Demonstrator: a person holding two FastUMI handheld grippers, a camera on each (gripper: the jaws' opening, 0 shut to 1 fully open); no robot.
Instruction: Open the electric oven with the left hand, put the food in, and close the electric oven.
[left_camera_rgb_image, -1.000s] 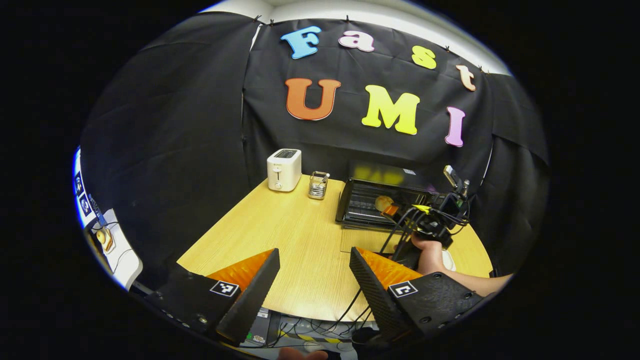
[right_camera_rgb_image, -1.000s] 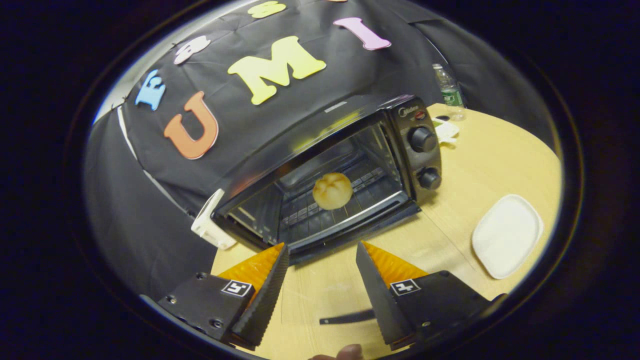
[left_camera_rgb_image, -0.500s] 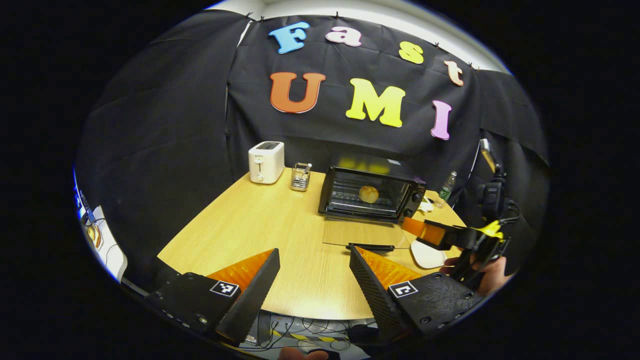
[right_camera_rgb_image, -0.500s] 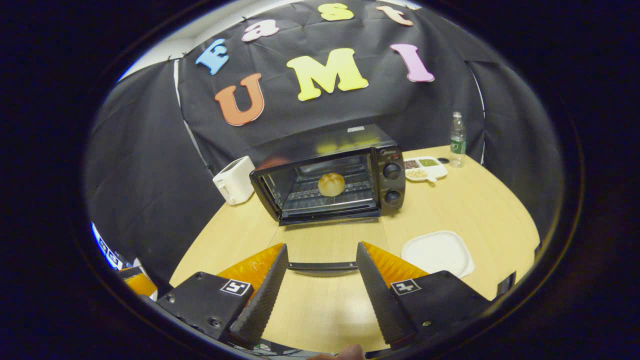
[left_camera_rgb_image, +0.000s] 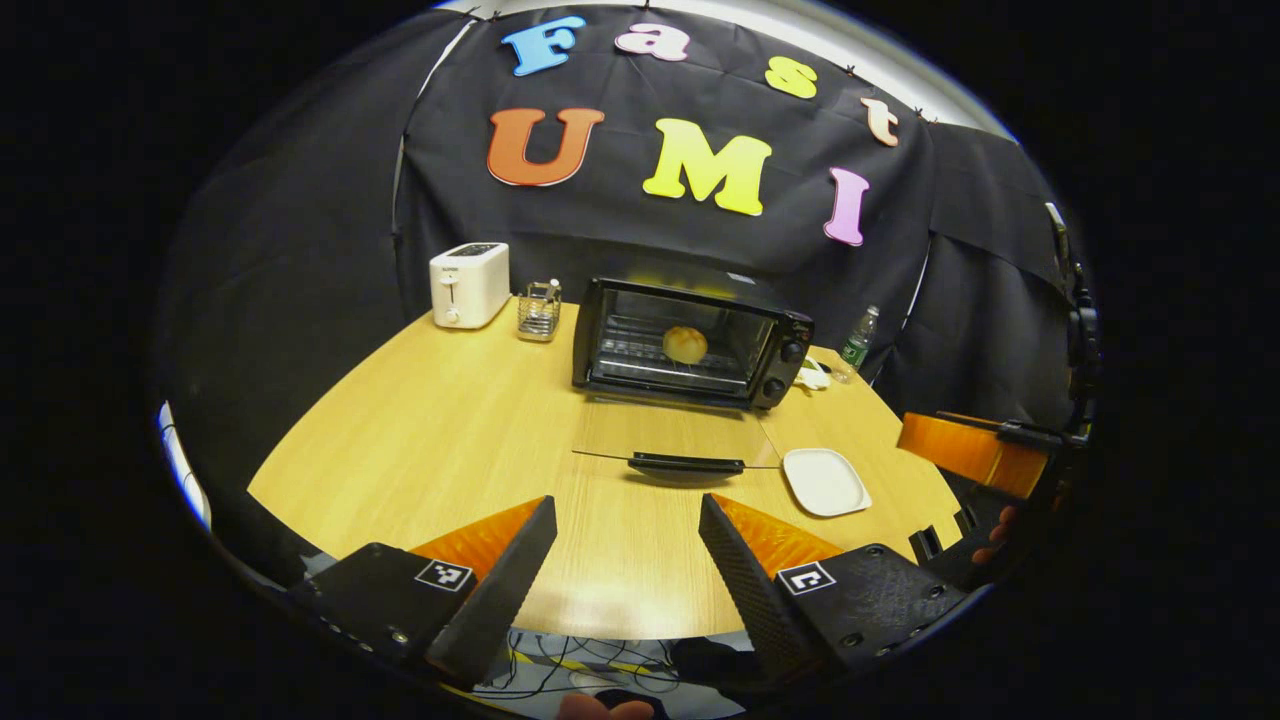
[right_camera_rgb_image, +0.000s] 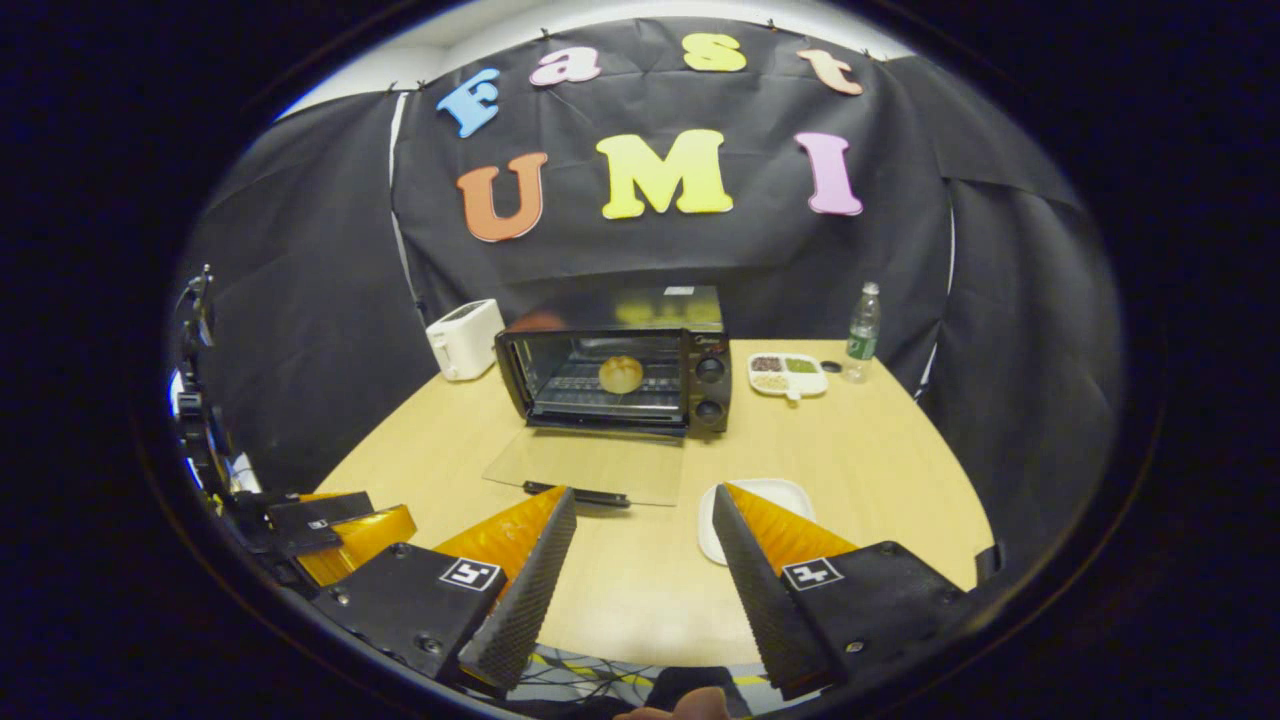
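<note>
The black electric oven (left_camera_rgb_image: 770, 345) (right_camera_rgb_image: 708, 375) stands at the back of the wooden table. Its glass door (left_camera_rgb_image: 680, 432) (right_camera_rgb_image: 590, 462) lies folded down flat, the dark handle (left_camera_rgb_image: 687, 463) (right_camera_rgb_image: 578, 494) nearest to me. A round golden bun (left_camera_rgb_image: 685, 344) (right_camera_rgb_image: 620, 374) rests on the wire rack inside. My left gripper (left_camera_rgb_image: 625, 560) is open and empty, held over the table's near edge, well short of the door handle. My right gripper (right_camera_rgb_image: 640, 570) is also open and empty, back from the oven; it appears at the right edge of the left gripper view (left_camera_rgb_image: 975, 450).
A white plate (left_camera_rgb_image: 825, 481) (right_camera_rgb_image: 755, 492) lies right of the door. A white toaster (left_camera_rgb_image: 468, 284) (right_camera_rgb_image: 463, 338) and a small wire holder (left_camera_rgb_image: 539, 310) stand left of the oven. A divided snack dish (right_camera_rgb_image: 787, 372) and a bottle (left_camera_rgb_image: 856, 343) (right_camera_rgb_image: 862, 330) stand to its right.
The right gripper has drawn back from the oven's mouth to the near side of the table, leaving the bun on the rack. The left gripper has shifted back slightly.
</note>
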